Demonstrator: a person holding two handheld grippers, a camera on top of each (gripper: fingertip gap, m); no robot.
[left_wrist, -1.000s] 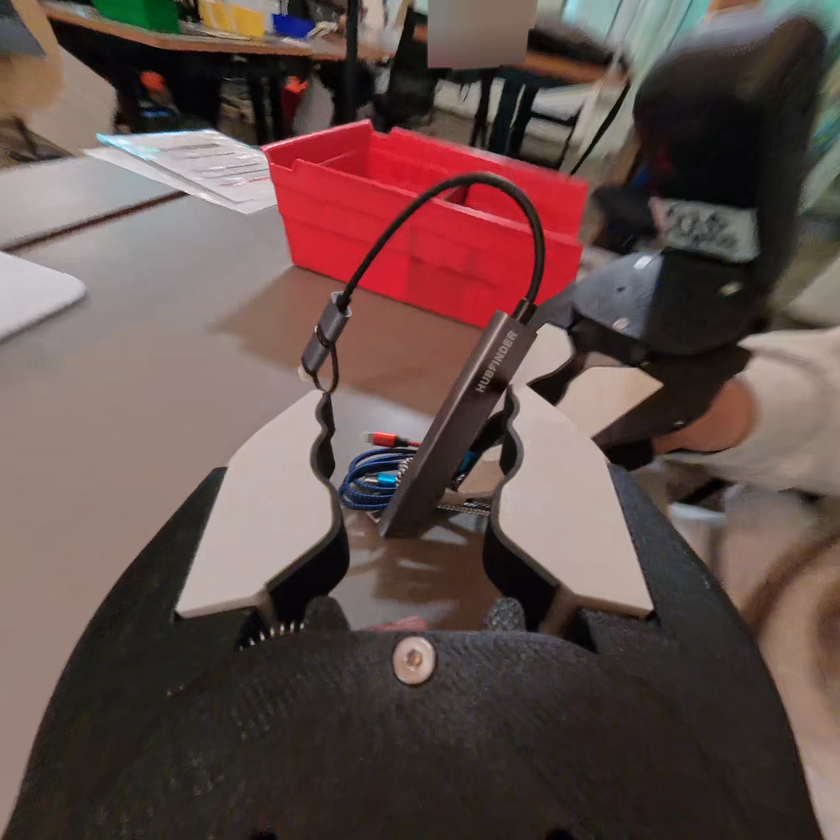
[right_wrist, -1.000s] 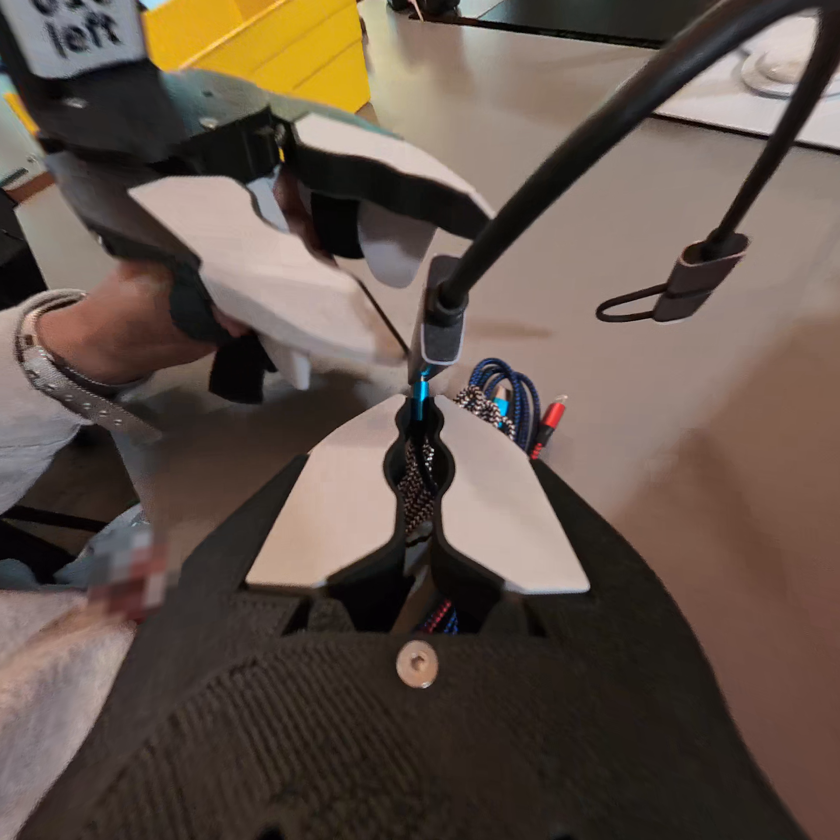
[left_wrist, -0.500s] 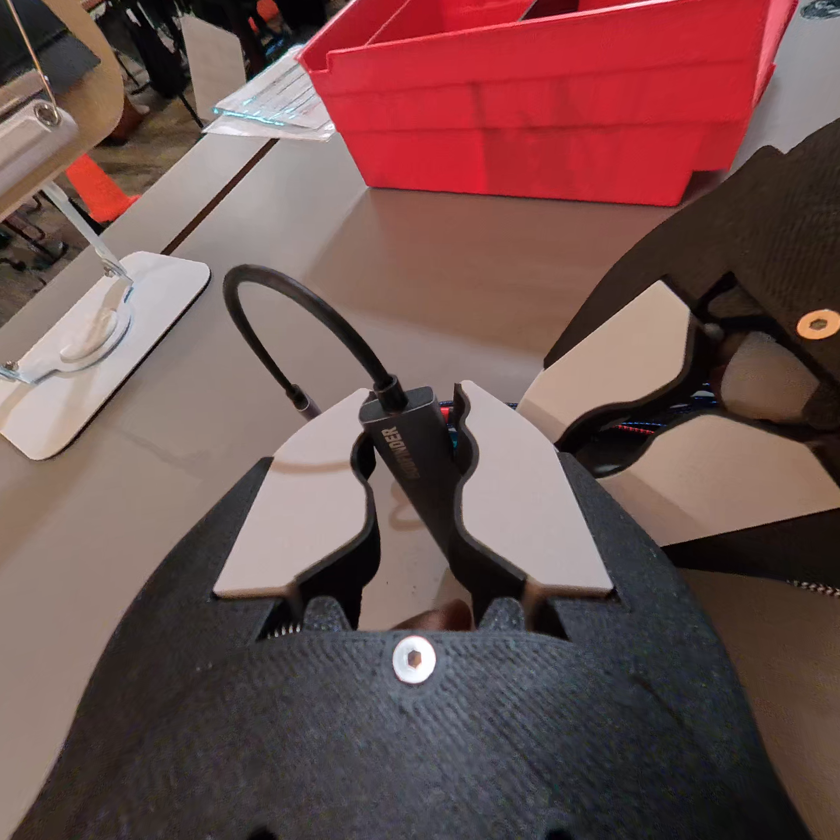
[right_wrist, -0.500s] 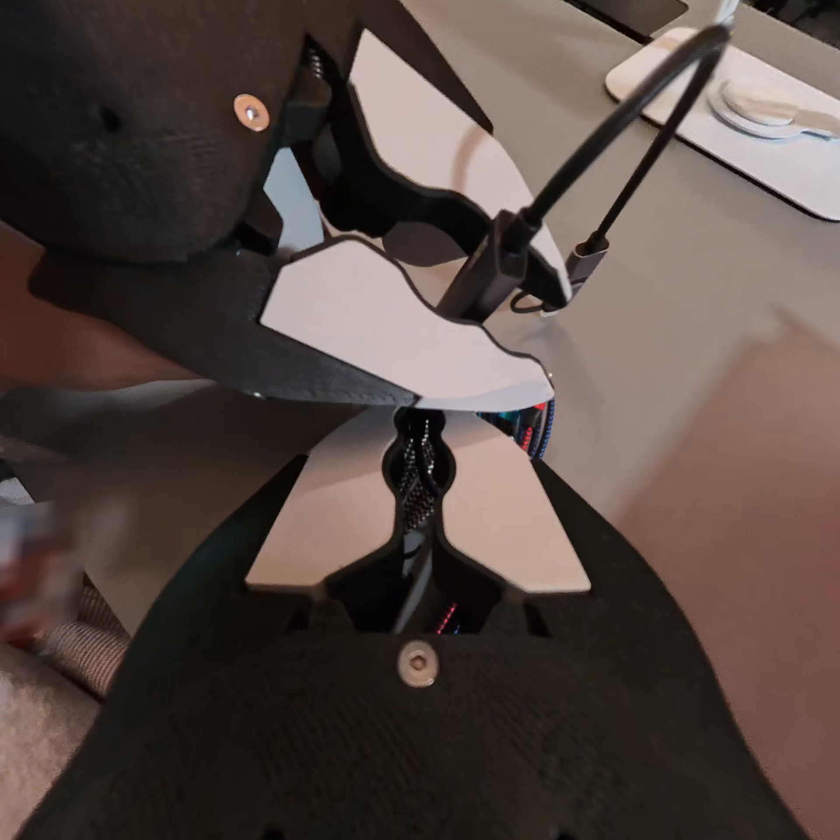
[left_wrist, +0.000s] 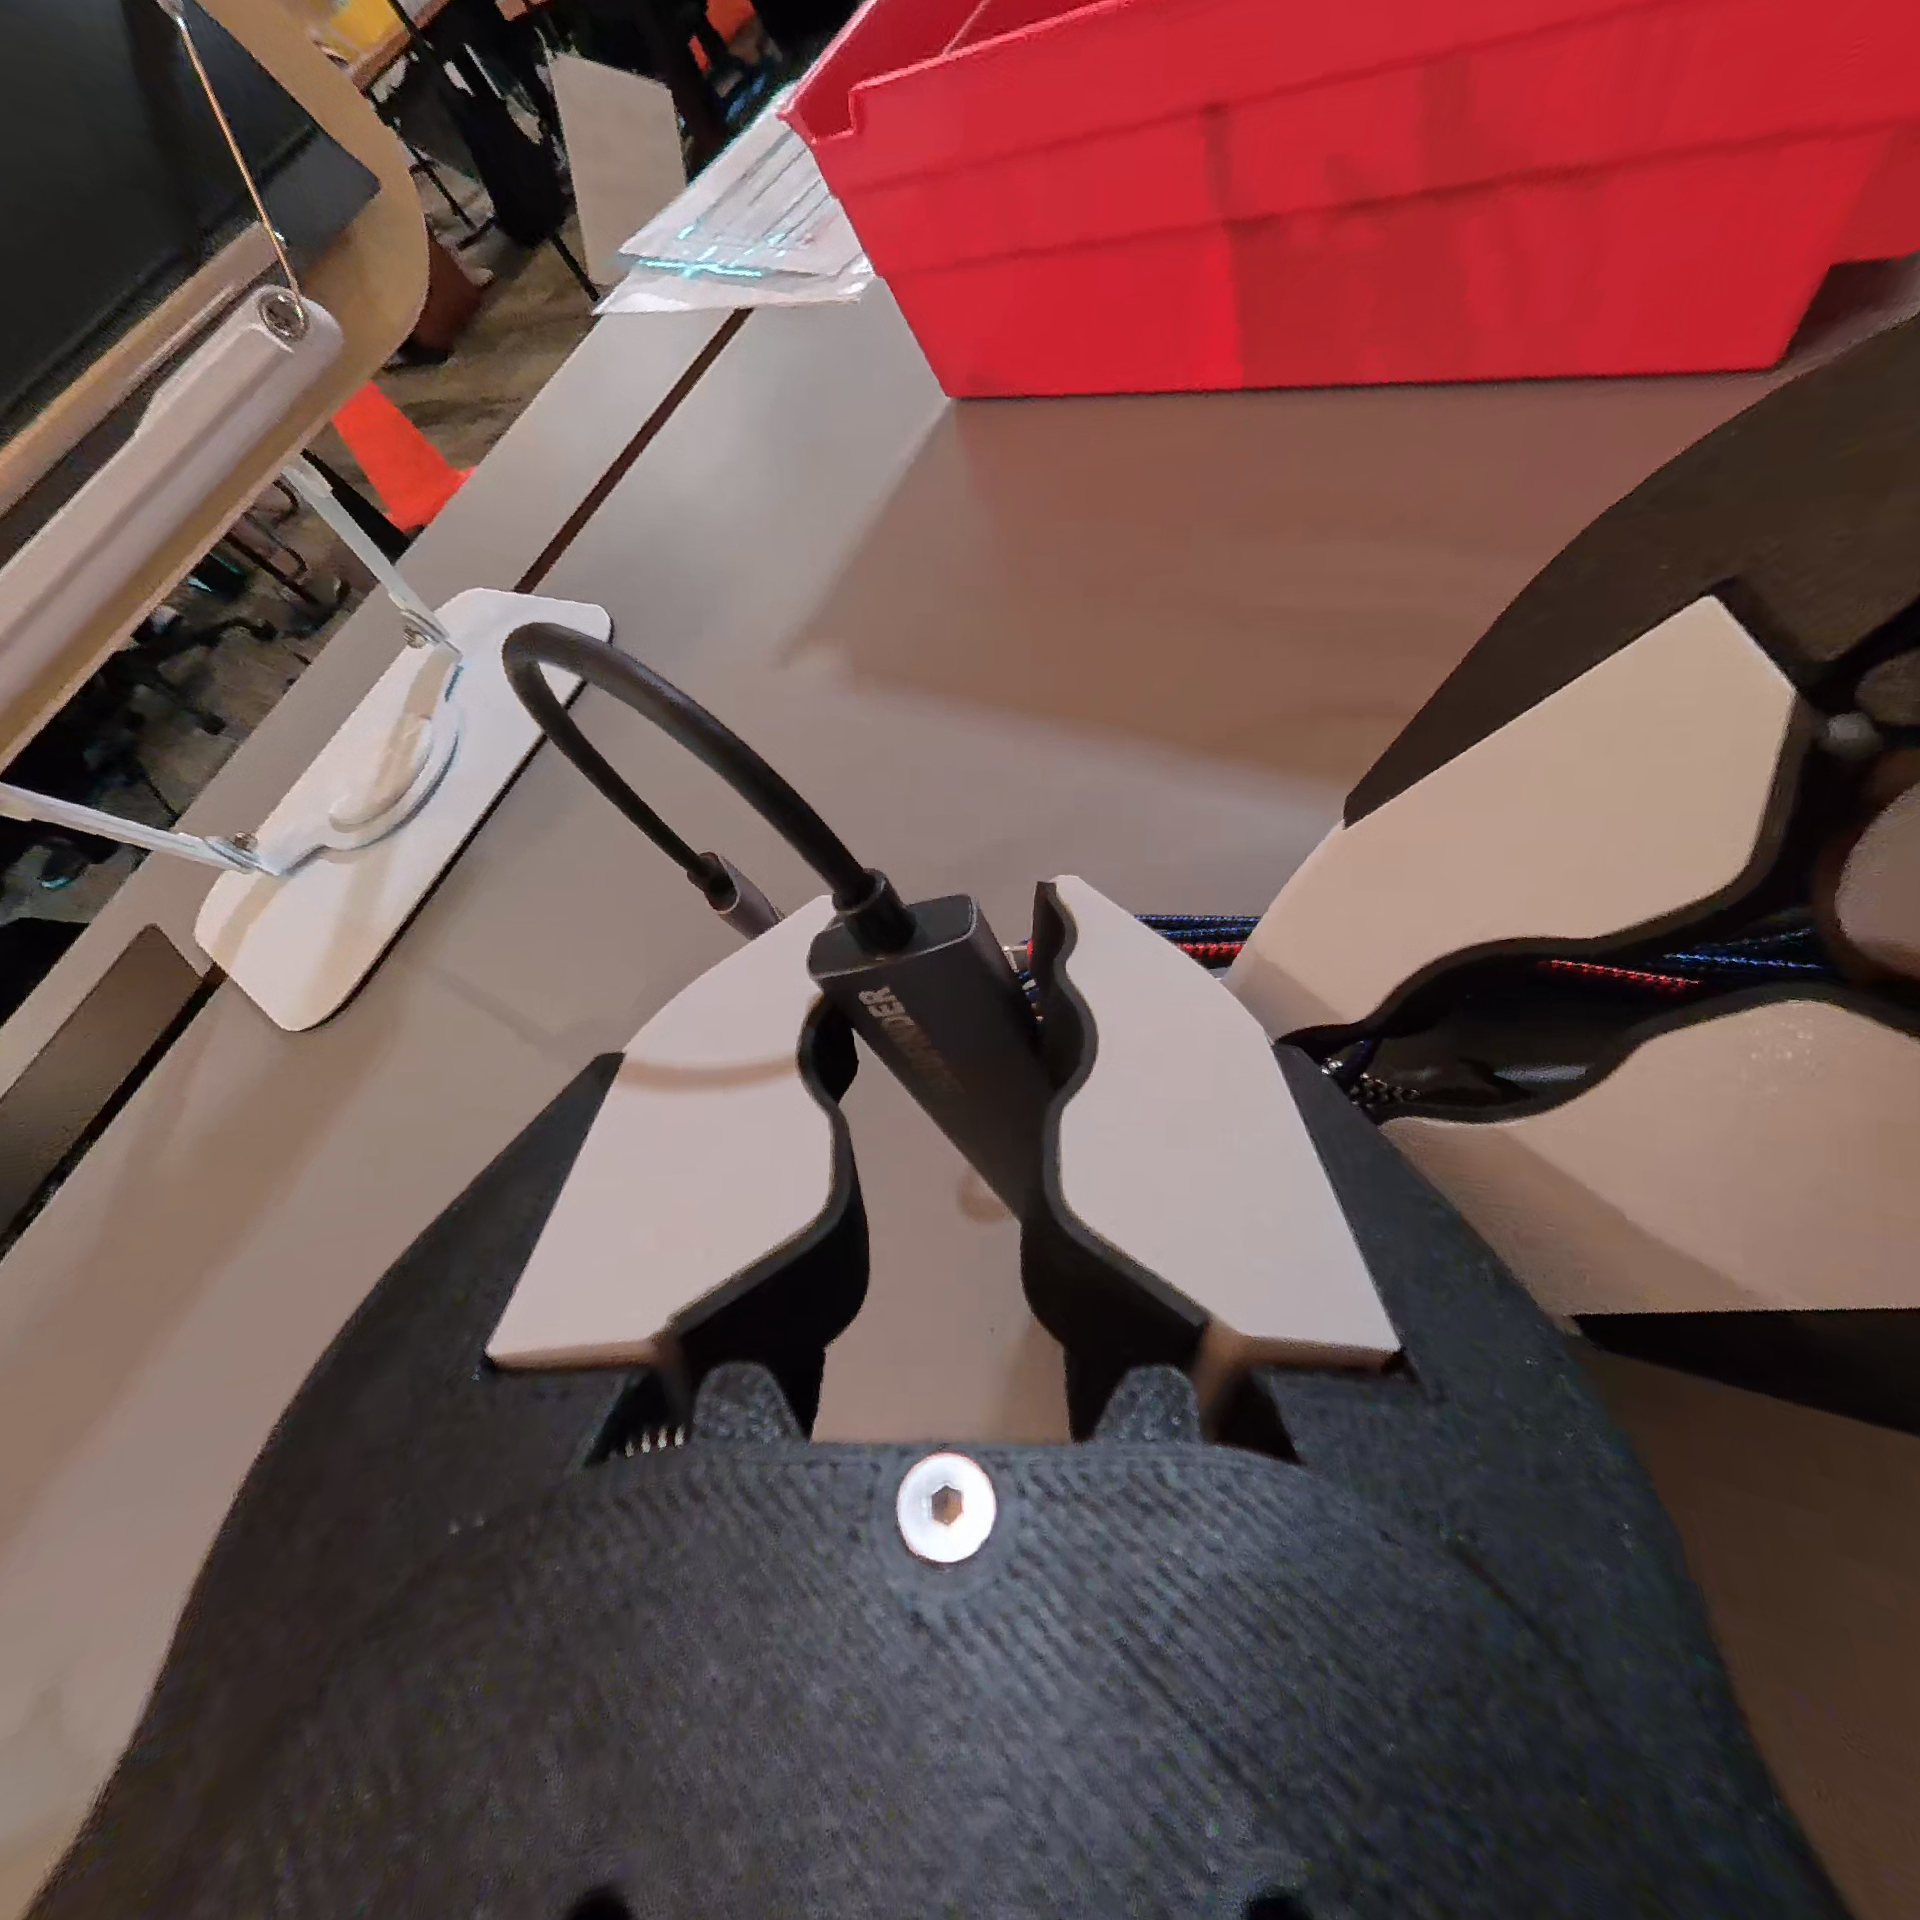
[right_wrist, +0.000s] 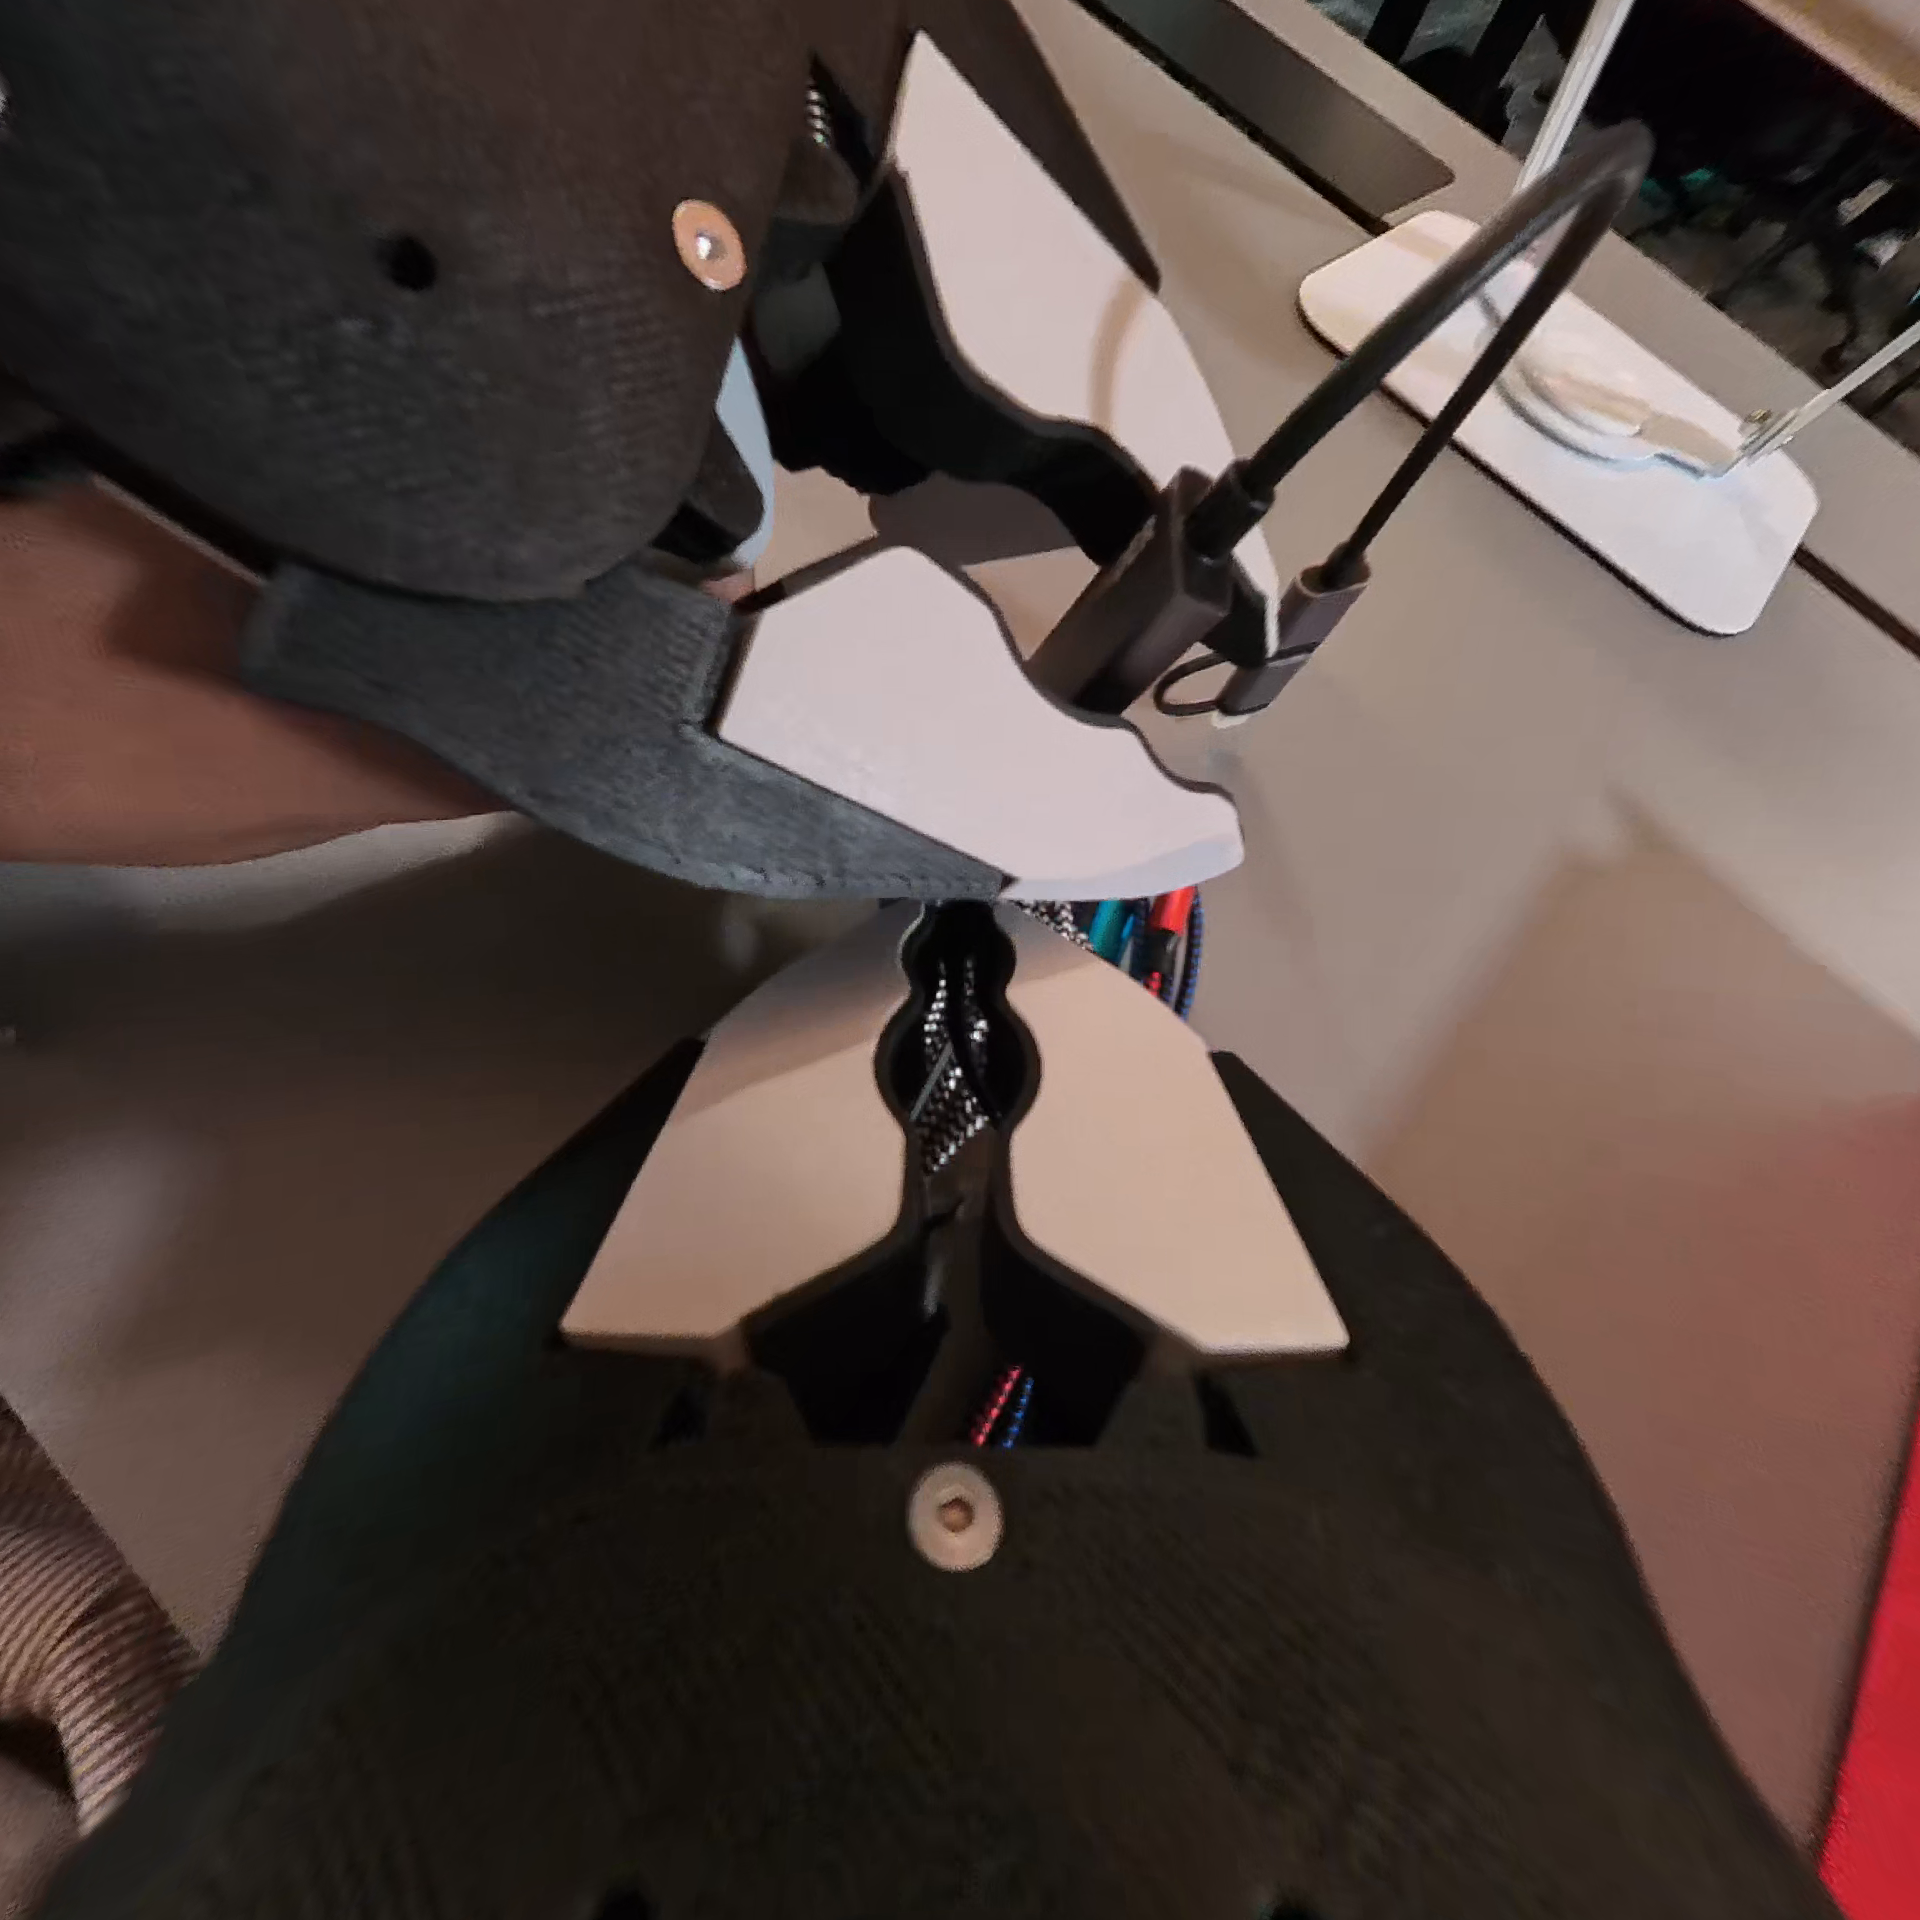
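Note:
My left gripper is shut on a dark grey USB hub, held tilted just above the table. The hub's short black cable loops left and ends in a grey plug near the table. My right gripper is shut on a bundle of braided cables, black-white, blue and red. In the right wrist view the left gripper sits right over my right fingertips, with the hub and plug beyond. In the left wrist view the right gripper is close on the right, beside the braided cables.
A red plastic bin stands at the back of the grey table. A white stand base with a metal arm lies at the left edge. Papers lie beyond it. An orange cone is on the floor. One gripper's finger ends stand about 6 cm off the other's.
My left gripper has narrowed onto the hub and tipped down toward the table, closing in over the right gripper. The hub's cable loop has swung from upright to the left.

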